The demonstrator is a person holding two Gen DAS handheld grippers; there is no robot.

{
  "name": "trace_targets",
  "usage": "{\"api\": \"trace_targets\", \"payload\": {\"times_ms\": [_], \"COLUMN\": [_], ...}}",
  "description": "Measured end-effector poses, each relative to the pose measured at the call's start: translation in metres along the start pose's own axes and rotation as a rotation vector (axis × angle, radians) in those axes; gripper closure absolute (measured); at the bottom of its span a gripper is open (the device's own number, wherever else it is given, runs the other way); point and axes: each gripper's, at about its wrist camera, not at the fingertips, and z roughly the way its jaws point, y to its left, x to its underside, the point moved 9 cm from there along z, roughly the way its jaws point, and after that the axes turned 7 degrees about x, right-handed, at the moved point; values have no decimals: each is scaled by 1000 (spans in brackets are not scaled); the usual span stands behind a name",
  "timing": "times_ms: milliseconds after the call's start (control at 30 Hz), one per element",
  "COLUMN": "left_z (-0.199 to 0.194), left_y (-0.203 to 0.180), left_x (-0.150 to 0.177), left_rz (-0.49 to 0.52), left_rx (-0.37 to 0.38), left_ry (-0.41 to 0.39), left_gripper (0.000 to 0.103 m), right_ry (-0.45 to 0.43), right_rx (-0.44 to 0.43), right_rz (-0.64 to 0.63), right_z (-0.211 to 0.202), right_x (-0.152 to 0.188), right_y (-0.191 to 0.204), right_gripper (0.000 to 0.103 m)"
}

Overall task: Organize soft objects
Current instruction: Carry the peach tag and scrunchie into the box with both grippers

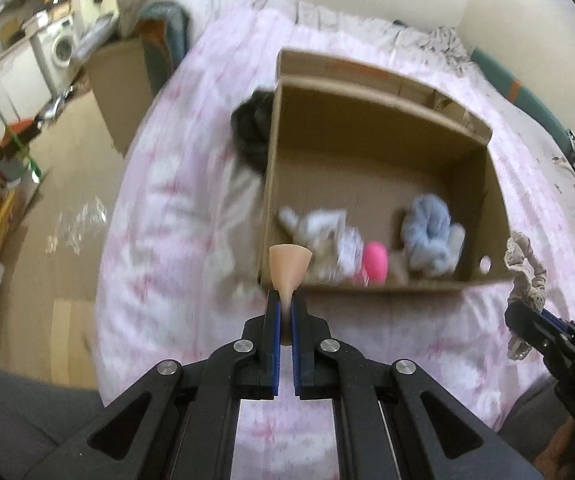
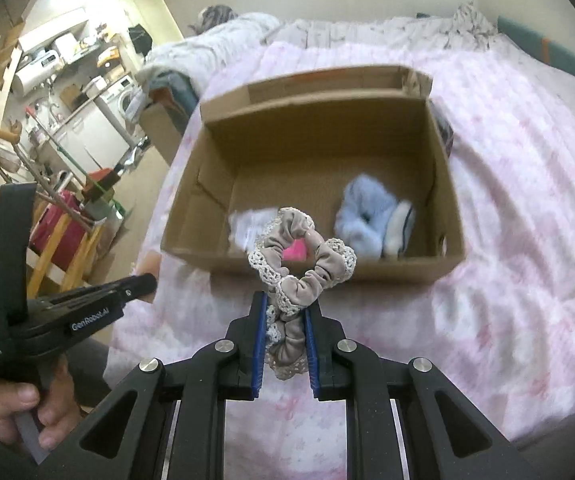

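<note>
Pink-and-white floral bedding [image 2: 507,200] covers the bed on which everything sits, with a cluttered laundry corner and a washing machine [image 1: 61,46] far off to the left.

Nearest in the left wrist view, the left gripper [image 1: 283,300] has its jaws pressed nearly together on the thin lower part of a peach-coloured soft piece [image 1: 290,266] that flares out above the fingertips, just in front of the near wall of a cardboard box [image 1: 367,286]. In the right wrist view, the right gripper [image 2: 285,308] clamps a beige velvet scrunchie with lace trim [image 2: 301,264]; its loop stands up above the fingertips, in front of the box's near wall [image 2: 407,268].

Inside the open box, along the near side, lie a white crumpled item [image 1: 319,236], a bright pink object [image 1: 375,262] and a fluffy light-blue scrunchie [image 1: 429,236], with a white piece [image 2: 399,232] touching the blue one's right side. The far half of the box floor is bare cardboard.

Beyond the box's left wall a dark fuzzy object [image 1: 253,128] rests on the bedding, blurred. Farther back, a grey blanket [image 2: 223,40] is heaped at the bed's far end.
</note>
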Motion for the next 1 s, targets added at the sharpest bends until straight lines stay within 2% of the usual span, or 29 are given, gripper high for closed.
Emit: {"api": "trace_targets", "payload": {"times_ms": [233, 467, 533, 600, 700, 800, 1000], "left_z": [15, 42, 49, 58, 75, 81, 78], "left_y": [-7, -19, -31, -33, -24, -25, -35], "left_x": [-47, -71, -71, -65, -56, -53, -51], "left_rz": [49, 83, 126, 110, 68, 92, 159], "left_rx": [3, 32, 97, 130, 93, 70, 56], "left_ry": [-49, -58, -81, -67, -36, -26, -59], "left_gripper": [99, 99, 98, 98, 98, 98, 98], "right_ry": [-54, -90, -90, -86, -75, -16, 2], "right_rx": [0, 11, 7, -13, 3, 26, 30], "right_rz": [20, 27, 38, 57, 61, 71, 89], "right_z": [5, 21, 29, 37, 50, 67, 85], "right_x": [-44, -84, -87, -85, -68, -53, -56], "right_y": [-18, -25, -27, -29, -33, -39, -43], "right_gripper": [84, 84, 84, 84, 84, 84, 84]}}
